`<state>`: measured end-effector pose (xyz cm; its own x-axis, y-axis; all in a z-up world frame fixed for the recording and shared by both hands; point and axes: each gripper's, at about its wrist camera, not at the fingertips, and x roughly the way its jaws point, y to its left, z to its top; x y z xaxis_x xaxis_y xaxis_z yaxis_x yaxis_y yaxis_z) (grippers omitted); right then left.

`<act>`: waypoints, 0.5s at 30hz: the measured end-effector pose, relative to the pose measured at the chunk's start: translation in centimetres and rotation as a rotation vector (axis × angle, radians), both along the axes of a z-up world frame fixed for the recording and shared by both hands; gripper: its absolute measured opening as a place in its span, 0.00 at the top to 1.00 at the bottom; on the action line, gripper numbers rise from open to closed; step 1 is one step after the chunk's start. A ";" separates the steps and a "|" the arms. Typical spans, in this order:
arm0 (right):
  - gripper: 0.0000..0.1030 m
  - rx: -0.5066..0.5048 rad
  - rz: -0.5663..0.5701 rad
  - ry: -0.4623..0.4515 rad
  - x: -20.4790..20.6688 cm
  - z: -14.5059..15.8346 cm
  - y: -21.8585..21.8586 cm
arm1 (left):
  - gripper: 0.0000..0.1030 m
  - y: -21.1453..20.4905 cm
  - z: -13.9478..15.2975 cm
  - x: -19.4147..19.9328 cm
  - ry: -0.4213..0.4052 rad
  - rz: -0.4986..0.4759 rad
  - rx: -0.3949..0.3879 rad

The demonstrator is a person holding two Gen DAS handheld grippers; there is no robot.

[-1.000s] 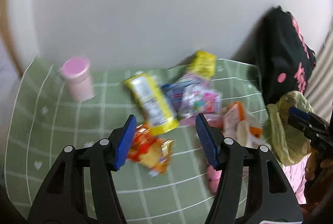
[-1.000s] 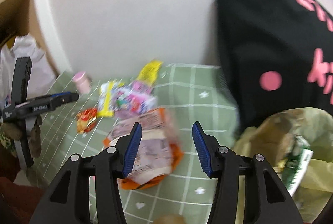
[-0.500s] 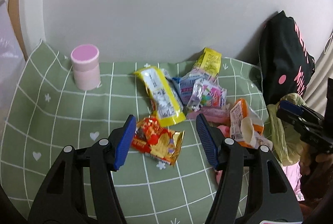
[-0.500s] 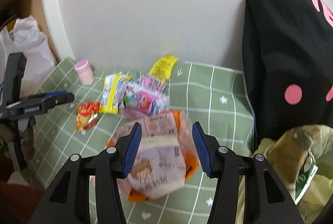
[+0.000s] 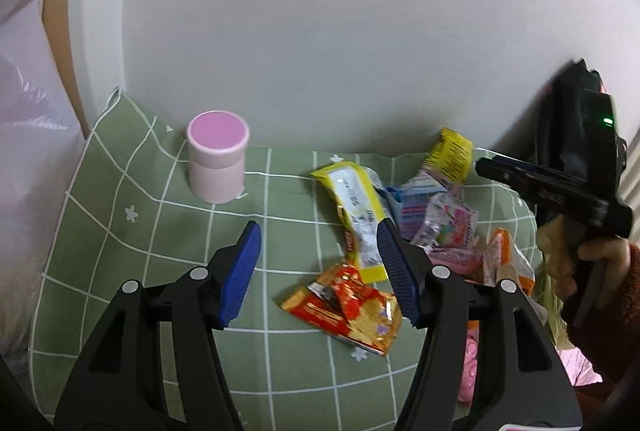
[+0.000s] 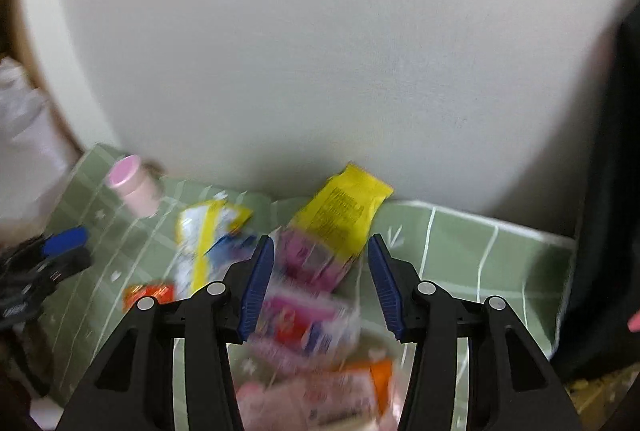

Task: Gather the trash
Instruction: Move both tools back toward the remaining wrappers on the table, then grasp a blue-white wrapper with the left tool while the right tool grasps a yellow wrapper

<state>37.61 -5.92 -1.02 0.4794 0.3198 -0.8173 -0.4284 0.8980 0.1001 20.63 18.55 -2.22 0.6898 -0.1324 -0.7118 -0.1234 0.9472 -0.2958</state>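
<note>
Snack wrappers lie heaped on a green checked cloth (image 5: 120, 231). My left gripper (image 5: 320, 271) hangs open above the cloth; a red-gold wrapper (image 5: 348, 311) lies just below its right finger, and a long yellow-white wrapper (image 5: 356, 215) runs behind that finger. My right gripper (image 6: 320, 283) is over the heap, its jaws closing. A pink wrapper (image 6: 308, 263) and a pink-red packet (image 6: 304, 323) show between the fingers, with neither pad pressing on them. A yellow packet (image 6: 344, 215) leans on the wall behind. An orange package (image 6: 360, 383) lies blurred below.
A pink lidded cup (image 5: 218, 161) stands at the back left of the cloth by the white wall. A black bag (image 5: 576, 119) stands at the right edge. A hand holds the right gripper (image 5: 552, 195) there. White plastic fills the far left.
My right gripper has swept left from above the orange package to above the pink wrappers, its jaws a little narrower. The left gripper has shifted left, so the red-gold wrapper now sits by its right finger.
</note>
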 end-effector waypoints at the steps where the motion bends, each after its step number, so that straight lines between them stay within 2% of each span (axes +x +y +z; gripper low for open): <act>1: 0.60 0.004 -0.019 0.017 0.8 -0.5 0.0 | 0.44 0.4 -0.3 0.2 0.006 0.009 -0.009; 4: 0.62 0.041 -0.069 0.088 3.2 -2.3 0.0 | 0.44 1.1 -0.9 0.8 0.022 0.021 -0.033; 6: 0.65 0.065 -0.068 0.099 3.7 -2.5 0.0 | 0.44 1.3 -1.2 1.4 0.033 0.018 -0.035; 8: 0.80 0.099 -0.018 0.109 4.0 -2.2 0.3 | 0.44 1.4 -1.5 2.1 0.040 0.012 -0.040; 11: 0.88 0.128 0.015 0.097 3.5 -1.1 0.0 | 0.44 1.2 -1.9 3.2 0.054 0.003 -0.048; 15: 0.91 0.159 0.023 0.024 1.7 2.2 -2.0 | 0.44 0.3 -2.4 4.5 0.067 -0.036 -0.055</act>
<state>39.29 -7.89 1.15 0.4511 0.4568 -0.7667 -0.4447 0.8599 0.2507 25.14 18.87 -4.65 0.6350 -0.1966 -0.7471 -0.1108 0.9339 -0.3399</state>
